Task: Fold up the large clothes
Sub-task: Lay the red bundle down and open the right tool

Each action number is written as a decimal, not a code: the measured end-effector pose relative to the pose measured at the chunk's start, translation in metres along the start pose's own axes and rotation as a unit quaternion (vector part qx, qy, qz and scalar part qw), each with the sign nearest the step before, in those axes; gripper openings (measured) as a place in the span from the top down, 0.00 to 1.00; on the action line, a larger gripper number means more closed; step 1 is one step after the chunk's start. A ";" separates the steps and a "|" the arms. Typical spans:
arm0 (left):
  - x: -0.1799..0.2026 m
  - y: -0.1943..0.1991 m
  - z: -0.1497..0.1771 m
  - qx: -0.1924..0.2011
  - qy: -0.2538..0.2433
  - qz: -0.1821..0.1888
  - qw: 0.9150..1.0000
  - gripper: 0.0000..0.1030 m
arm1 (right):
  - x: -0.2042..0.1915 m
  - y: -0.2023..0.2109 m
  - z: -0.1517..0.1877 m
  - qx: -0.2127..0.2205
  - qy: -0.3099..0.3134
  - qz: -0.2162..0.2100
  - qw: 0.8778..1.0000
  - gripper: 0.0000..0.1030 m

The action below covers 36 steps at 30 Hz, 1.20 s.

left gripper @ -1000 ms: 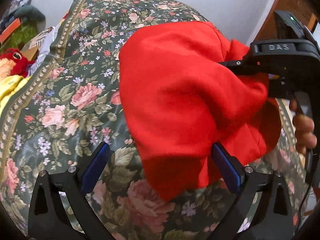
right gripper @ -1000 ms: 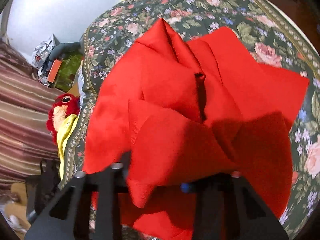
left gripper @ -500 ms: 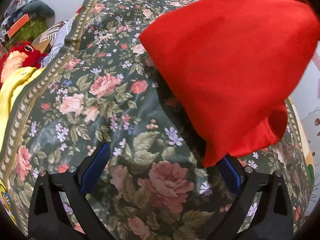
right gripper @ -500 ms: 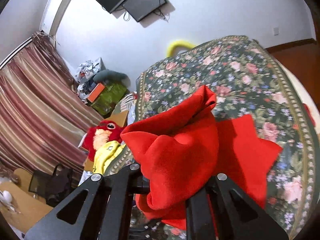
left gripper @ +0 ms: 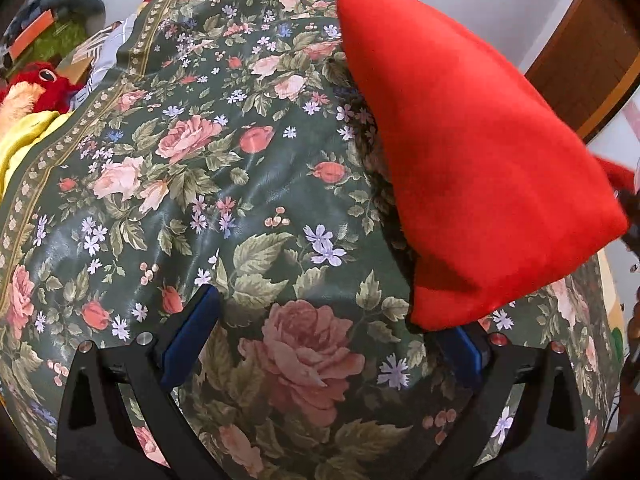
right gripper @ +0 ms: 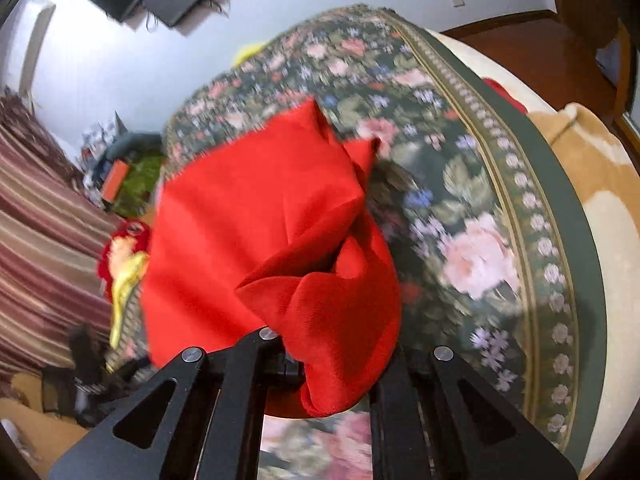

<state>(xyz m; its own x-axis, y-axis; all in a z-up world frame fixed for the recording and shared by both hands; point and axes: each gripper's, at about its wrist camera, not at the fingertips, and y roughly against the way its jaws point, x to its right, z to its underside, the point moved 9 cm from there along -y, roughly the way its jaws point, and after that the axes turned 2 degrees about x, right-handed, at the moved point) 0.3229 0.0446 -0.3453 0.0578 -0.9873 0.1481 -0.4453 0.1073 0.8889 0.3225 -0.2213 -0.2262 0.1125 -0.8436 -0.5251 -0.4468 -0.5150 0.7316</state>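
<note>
Floral bedding in dark green with pink roses covers the bed (left gripper: 248,184), and white walls stand behind it. Above that spread hangs the red garment (left gripper: 472,160), a soft, light cloth that sags into a loose pouch and bunches into rounded folds wherever it is not pulled taut. It looks matte and slightly fuzzy, so probably not slippery, and there is nothing about it to break; the trouble is that it keeps no shape of its own and several layers gather together in one pinch.

A thick wad of it sits between the clenched fingers of the right gripper (right gripper: 320,364), which holds the garment (right gripper: 256,216) raised over the bed. A cleaner hold would be on a single hem or corner, with a second hold on a matching corner so the cloth spreads flat.

Lower down, the left gripper (left gripper: 324,340) is spread wide, holding nothing, the cloth's lowest corner hanging just by its right finger (left gripper: 468,348).

A red plush toy (left gripper: 44,84) lies beside the bed.
</note>
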 end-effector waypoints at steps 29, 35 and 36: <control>0.034 0.085 -0.066 0.111 -0.052 -0.010 0.992 0.01 | -0.033 0.049 -0.026 0.052 0.129 0.075 0.987 0.29; 0.060 0.039 -0.056 0.060 -0.074 0.002 0.995 0.01 | -0.039 0.007 -0.006 0.002 0.153 0.083 0.985 0.28; 0.061 0.033 -0.049 0.046 -0.074 0.000 0.996 0.01 | -0.036 0.001 -0.003 -0.008 0.155 0.089 0.984 0.28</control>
<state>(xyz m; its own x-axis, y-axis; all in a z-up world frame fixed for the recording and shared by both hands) 0.3555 -0.0060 -0.2856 -0.0721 -0.9944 0.0768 -0.5258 0.1033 0.8443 0.3205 -0.1925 -0.2051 0.2994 -0.9254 -0.2322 -0.4696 -0.3548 0.8084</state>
